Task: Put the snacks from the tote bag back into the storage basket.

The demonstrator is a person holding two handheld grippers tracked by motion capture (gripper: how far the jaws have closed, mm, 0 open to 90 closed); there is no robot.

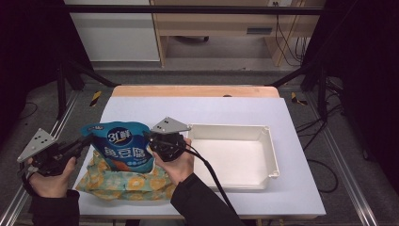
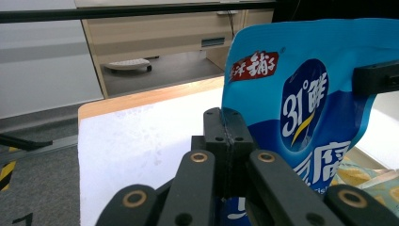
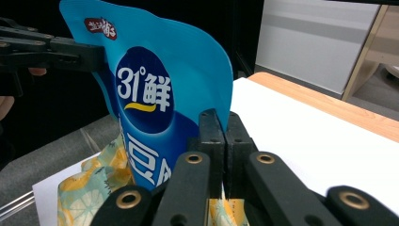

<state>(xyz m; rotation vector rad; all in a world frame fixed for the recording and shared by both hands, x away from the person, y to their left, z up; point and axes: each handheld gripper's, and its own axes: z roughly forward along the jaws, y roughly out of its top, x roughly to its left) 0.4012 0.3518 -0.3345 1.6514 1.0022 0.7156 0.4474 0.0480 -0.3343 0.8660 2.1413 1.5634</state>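
Note:
A blue snack pouch (image 1: 123, 146) with white lettering stands upright at the table's front left, held by both side edges. My left gripper (image 1: 88, 139) is shut on its left edge; in the left gripper view the jaws (image 2: 226, 136) pinch the pouch (image 2: 306, 103) edge. My right gripper (image 1: 150, 137) is shut on the opposite edge, and its jaws (image 3: 225, 136) press the pouch (image 3: 155, 94) rim. Under the pouch lies a yellow-and-green patterned cloth bag (image 1: 122, 181).
A shallow white tray (image 1: 270, 150) sits to the right of the pouch with nothing in it. The white table mat (image 1: 188, 113) stretches behind, with a wooden table edge at the back. Black frame legs and cables stand around the table.

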